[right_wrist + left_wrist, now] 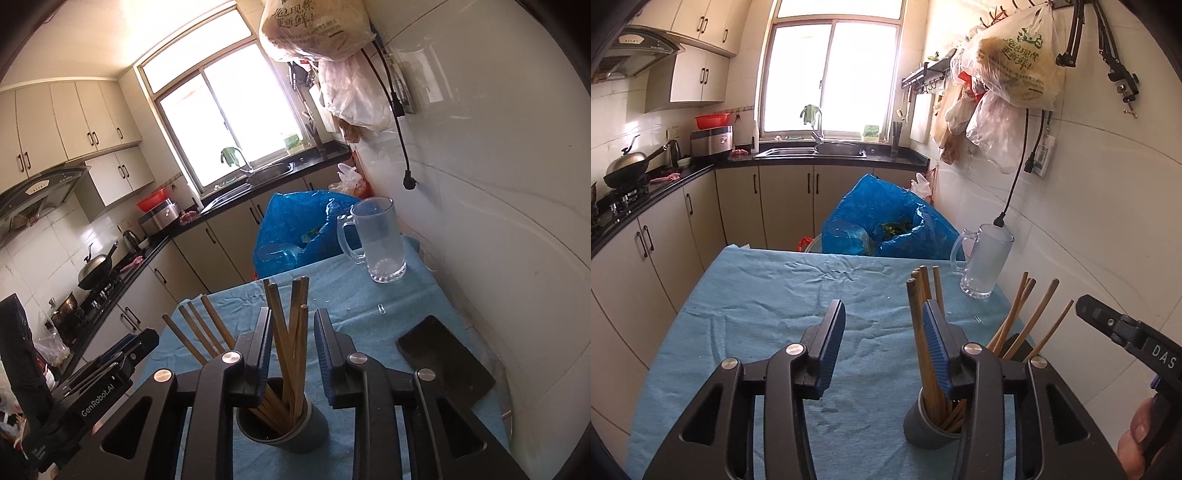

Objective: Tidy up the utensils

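Observation:
A grey cup [925, 430] [295, 435] stands on the blue cloth [768, 295] and holds several wooden chopsticks [923, 332] [291, 332], upright and fanned out. My left gripper [882, 328] is open and empty, just left of the cup; its right finger is in front of some chopsticks. My right gripper [293, 343] is open above the cup, its jaws on either side of the chopsticks without gripping them. The right gripper also shows at the right edge of the left wrist view [1126, 332].
A clear glass mug [984, 258] [376, 240] stands at the table's far right. A black phone [445, 358] lies on the cloth by the wall. A blue plastic bag [886, 221] [299, 225] sits behind the table. The wall is close on the right.

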Tool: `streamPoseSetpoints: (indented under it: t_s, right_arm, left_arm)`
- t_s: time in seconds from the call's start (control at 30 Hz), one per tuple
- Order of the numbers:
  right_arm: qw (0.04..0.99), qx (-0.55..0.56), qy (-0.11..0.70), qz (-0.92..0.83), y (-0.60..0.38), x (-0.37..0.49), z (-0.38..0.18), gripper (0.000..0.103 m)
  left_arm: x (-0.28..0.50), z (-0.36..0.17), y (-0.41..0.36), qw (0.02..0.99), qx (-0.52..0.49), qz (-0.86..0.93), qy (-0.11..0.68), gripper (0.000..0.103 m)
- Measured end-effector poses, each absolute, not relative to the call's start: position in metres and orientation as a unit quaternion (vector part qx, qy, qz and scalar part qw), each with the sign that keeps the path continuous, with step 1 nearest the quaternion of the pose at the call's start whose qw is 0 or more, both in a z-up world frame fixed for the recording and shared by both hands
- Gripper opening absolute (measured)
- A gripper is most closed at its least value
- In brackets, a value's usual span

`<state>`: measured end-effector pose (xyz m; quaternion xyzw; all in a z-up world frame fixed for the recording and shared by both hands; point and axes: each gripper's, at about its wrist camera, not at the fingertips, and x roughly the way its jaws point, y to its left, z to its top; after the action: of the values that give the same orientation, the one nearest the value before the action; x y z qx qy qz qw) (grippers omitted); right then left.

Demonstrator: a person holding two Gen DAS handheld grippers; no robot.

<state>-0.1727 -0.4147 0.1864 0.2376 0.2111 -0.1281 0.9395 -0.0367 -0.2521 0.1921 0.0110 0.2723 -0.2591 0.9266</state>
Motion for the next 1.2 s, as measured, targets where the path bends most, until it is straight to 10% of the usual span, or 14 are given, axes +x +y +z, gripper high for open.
streamPoseSetpoints:
  t_s: [1.2]
  right_arm:
    - [0.934,0.196,0.237,-0.183,-0.378,-0.237,0.161,0.076]
  left_arm:
    - [-0.106,0.168,-0.160,0.946,0.016,-0.184,0.266,0.086]
